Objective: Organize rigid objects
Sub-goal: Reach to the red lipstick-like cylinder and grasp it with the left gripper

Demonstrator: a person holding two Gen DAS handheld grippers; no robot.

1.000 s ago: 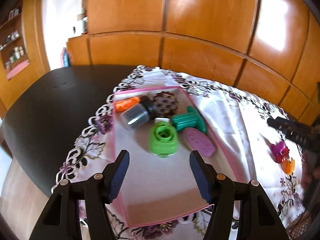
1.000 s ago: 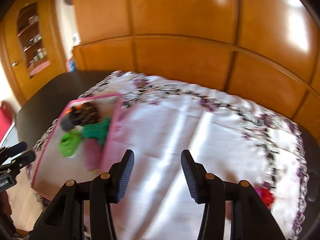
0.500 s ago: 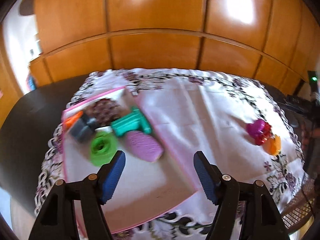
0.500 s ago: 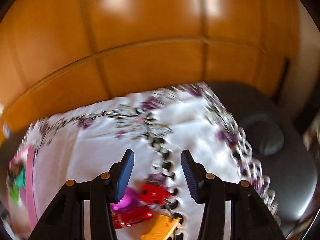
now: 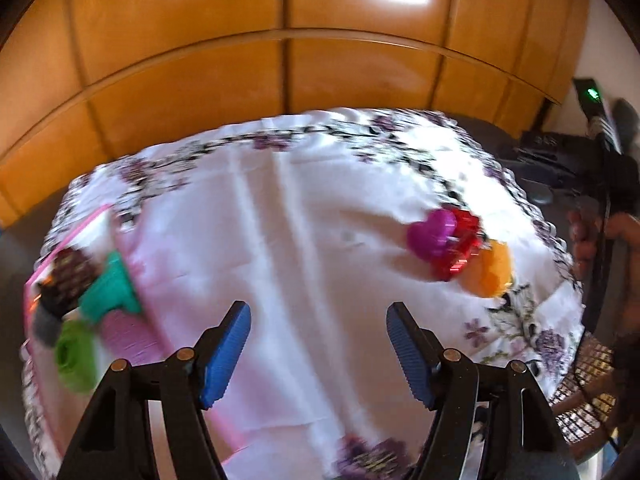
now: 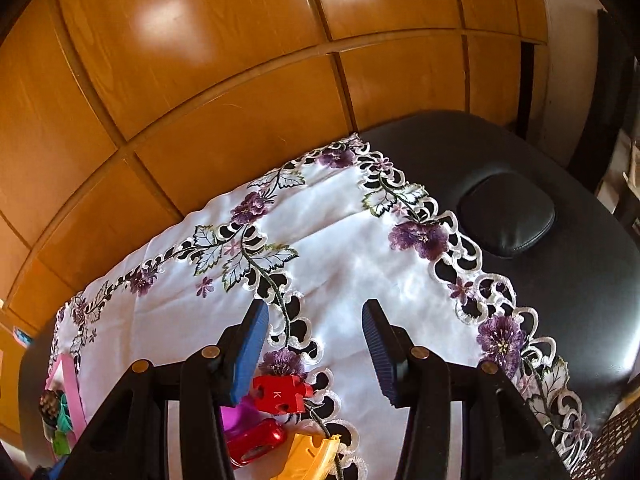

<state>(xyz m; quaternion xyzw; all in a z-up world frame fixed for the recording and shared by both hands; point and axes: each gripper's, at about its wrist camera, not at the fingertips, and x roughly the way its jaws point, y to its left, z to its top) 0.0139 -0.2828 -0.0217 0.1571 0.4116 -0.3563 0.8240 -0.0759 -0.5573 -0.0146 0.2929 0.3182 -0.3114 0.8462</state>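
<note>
We are working the pick-up step: our right gripper [image 6: 316,354], fingers spread and carrying nothing, is hovering just above the loose pile by the tablecloth [image 6: 360,264] edge, namely a red puzzle piece [image 6: 282,394], a magenta piece [image 6: 240,414], a red clip [image 6: 256,442] and an orange piece [image 6: 310,458]. Our left gripper [image 5: 318,350], likewise spread and carrying nothing, is waiting between that pile and the pink tray [image 5: 160,344] holding the sorted items. Next, we judge, calls for lowering onto one piece and pinching.

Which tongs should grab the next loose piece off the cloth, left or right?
Right, probably. The right tongs are open and hover just beyond the red puzzle piece and the other loose pieces. The left tongs, also open, look at that cluster from well back, nearer the pink tray.
</note>
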